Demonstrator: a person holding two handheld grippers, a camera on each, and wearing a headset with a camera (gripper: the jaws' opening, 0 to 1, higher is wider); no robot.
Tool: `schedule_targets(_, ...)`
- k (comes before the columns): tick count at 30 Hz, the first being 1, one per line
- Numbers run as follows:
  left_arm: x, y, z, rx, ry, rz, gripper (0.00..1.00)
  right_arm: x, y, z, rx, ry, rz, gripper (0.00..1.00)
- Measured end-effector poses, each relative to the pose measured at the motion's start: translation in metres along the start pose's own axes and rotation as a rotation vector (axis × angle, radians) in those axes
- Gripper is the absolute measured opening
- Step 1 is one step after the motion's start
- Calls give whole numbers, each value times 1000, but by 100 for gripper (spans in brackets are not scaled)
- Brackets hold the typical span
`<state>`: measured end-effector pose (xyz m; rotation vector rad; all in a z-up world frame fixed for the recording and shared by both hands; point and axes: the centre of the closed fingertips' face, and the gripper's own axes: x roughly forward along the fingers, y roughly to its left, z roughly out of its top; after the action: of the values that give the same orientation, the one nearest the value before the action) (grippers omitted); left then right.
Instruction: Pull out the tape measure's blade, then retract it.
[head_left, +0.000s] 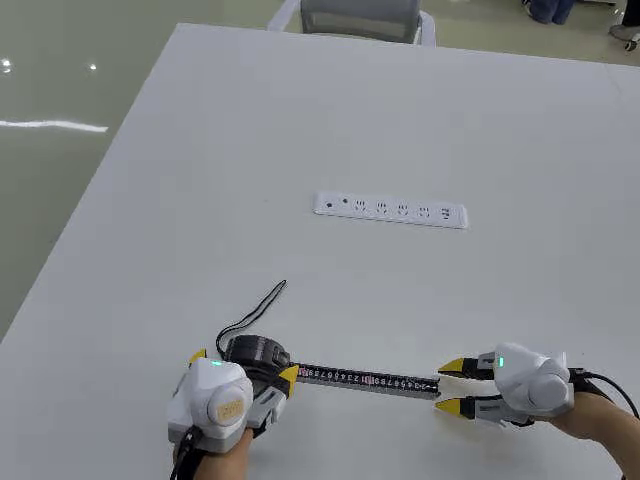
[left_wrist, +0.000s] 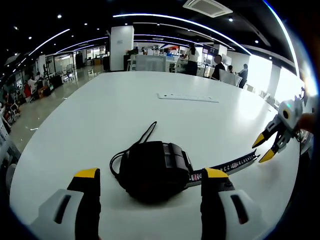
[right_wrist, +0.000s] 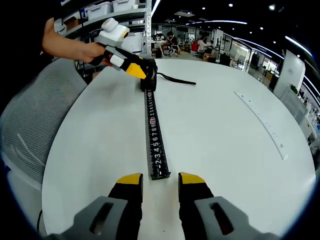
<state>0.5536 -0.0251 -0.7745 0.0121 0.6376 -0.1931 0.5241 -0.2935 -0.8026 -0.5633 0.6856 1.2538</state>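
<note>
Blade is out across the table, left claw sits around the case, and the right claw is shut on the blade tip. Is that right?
Not quite: the right claw is open, its jaws standing either side of the blade tip without touching it, as the right gripper view shows. The rest holds.

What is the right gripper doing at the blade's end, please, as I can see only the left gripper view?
Observer: The right gripper view shows the right gripper open; the blade tip lies in the gap at its jaw tips, touching neither jaw.
Operator: Thank you. Can you read the scale?
Observer: Yes; there its printed digits are legible, running from the tip toward the tape measure case.
Operator: Is the blade straight?
Observer: The head view shows it lying straight on the table.
</note>
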Motion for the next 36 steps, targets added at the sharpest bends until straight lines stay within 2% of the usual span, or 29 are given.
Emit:
schedule_targets(10, 2, 0, -1, -1, -1, 5, 80, 11, 2, -6, -45, 31, 72, 22)
schedule_targets(15, 3, 0, -1, -7, -3, 7, 80, 12, 6, 0, -53, 17, 92, 15)
schedule_targets(27, 7, -4, -2, -29, -3, 21, 78, 12, 5, -3, -61, 10, 88, 14)
schedule_targets(36, 10, 1, -1, -50, -9, 56, 75, 12, 6, -2, -65, 16, 89, 14)
